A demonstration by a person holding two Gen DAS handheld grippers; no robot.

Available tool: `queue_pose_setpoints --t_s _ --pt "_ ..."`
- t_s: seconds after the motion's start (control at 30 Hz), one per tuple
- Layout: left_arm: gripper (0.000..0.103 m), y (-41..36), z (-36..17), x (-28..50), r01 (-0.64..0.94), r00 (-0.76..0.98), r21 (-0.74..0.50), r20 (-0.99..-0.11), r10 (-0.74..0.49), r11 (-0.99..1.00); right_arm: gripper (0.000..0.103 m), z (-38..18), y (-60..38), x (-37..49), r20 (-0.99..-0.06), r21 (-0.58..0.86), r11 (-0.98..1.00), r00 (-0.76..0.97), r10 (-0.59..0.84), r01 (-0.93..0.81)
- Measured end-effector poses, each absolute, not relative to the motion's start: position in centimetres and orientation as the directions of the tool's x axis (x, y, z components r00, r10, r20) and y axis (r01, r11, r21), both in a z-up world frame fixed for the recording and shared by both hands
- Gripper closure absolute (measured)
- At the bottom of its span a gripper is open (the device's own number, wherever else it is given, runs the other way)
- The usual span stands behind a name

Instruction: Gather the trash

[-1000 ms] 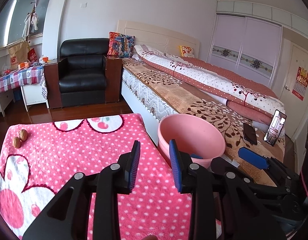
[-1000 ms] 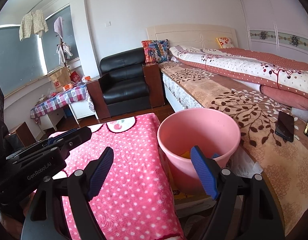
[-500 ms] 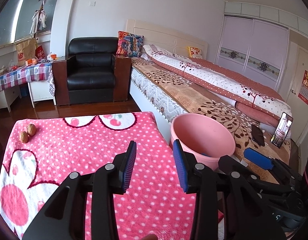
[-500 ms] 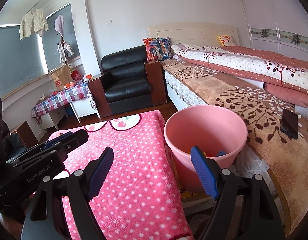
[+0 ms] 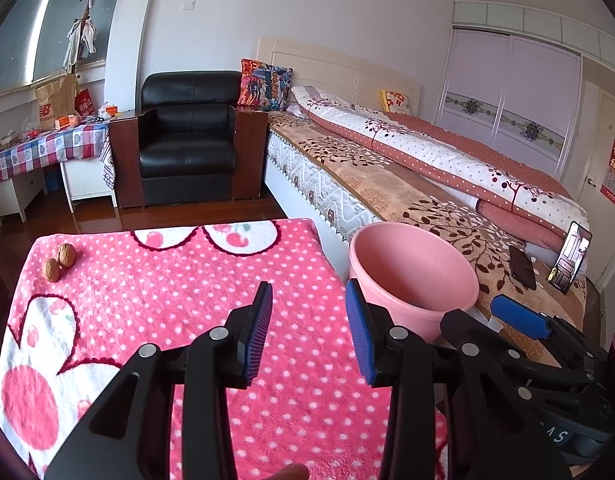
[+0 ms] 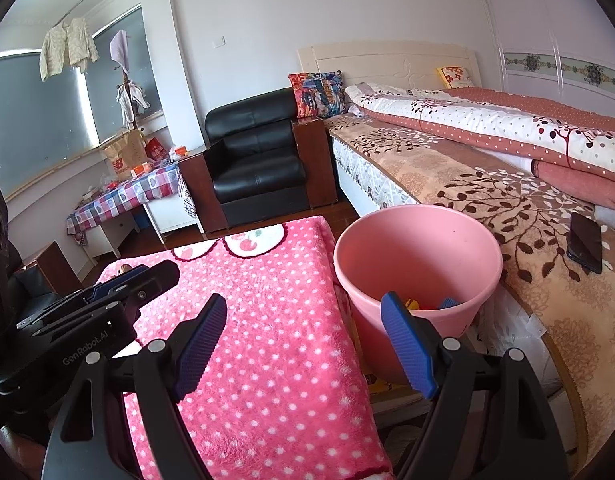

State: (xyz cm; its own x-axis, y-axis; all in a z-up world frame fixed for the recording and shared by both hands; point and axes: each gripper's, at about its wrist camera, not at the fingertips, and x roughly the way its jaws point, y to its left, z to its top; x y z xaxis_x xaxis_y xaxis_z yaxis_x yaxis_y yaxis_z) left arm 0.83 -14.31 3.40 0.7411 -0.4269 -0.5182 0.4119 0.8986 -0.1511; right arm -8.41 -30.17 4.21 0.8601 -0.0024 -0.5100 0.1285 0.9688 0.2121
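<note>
Pink bucket point(image 6: 417, 264) stands btwn bench point(image 5: 167, 300) and bed point(image 5: 387, 184), some yellow and blue trash in its bottom. Two walnuts point(image 5: 59, 262) lie at bench's far left corner on the pink dotted blanket. Left hand-held gripper point(image 5: 309, 330) hovers over the blanket, tilted down, jaws just opened wider, nothing btwn them. Right hand-held gripper point(image 6: 303, 344) beside it, jaws wide apart, empty, near bucket rim. Phone point(image 6: 585, 242) on bed.
</note>
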Motion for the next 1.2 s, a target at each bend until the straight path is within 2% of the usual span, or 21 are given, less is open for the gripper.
queue_pose_setpoints --t_s 1.2 --pt "0.065 -14.23 3.01 1.16 0.401 0.752 -0.133 -0.517 -0.409 0.906 0.025 4.20 -30.81 -8.07 -0.505 0.225 0.965 0.863 0.000 0.131"
